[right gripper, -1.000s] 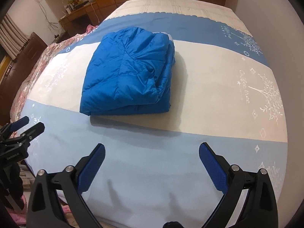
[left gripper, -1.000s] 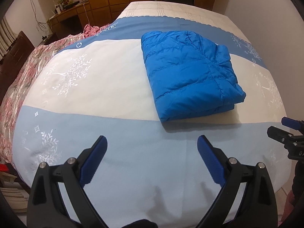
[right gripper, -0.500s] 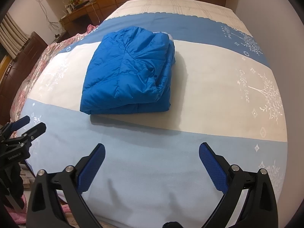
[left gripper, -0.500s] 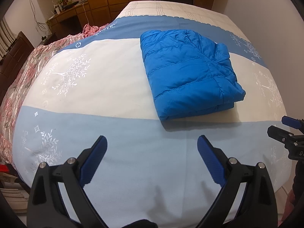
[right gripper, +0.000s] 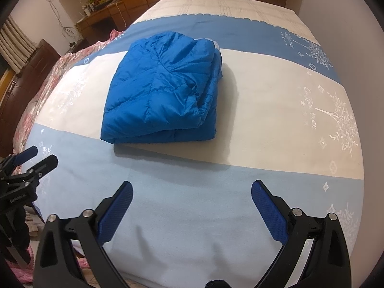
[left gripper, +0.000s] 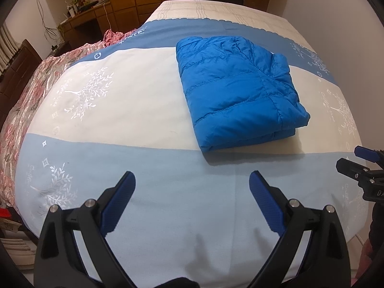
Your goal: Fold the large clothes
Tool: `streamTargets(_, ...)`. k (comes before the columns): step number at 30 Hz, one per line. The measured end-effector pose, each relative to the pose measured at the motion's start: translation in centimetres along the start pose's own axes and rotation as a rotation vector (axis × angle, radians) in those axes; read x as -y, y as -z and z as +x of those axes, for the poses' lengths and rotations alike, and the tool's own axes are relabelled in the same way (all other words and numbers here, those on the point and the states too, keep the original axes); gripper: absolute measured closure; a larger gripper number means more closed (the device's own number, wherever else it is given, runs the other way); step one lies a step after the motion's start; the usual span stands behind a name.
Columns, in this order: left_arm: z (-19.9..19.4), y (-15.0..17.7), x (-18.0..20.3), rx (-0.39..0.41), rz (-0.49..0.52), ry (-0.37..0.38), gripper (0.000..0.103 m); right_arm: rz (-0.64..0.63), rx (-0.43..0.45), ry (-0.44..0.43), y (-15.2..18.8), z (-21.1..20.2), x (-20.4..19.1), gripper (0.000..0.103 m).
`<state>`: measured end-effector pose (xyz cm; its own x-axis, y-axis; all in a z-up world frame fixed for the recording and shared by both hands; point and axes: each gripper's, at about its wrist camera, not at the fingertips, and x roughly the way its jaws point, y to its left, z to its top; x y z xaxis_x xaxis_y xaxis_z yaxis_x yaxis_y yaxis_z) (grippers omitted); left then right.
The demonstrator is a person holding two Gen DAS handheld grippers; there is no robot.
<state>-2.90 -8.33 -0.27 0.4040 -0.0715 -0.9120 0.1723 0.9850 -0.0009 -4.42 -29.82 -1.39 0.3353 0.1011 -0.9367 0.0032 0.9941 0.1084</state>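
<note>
Nothing is really moving since a moment ago: the blue jacket [left gripper: 240, 88] is lying folded on the bed [left gripper: 148, 163], far from both wide, empty tongs, left [left gripper: 190, 187] and right [right gripper: 192, 196], which are best keeping back from it.

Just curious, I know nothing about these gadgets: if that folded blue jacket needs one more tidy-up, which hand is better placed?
Probably the right. The blue jacket lies nearly straight ahead of the right tool; from the left tool it sits off to the side. Both tools are open and clear of it, so the margin is small.
</note>
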Motion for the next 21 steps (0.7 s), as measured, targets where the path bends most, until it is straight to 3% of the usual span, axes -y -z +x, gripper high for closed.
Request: streamTargets(21,0.41,-0.03,0.17,-0.008,-0.01,0.025,0.008,-0.004,-0.007,0.003,-0.23,0.22,0.2,0.004)
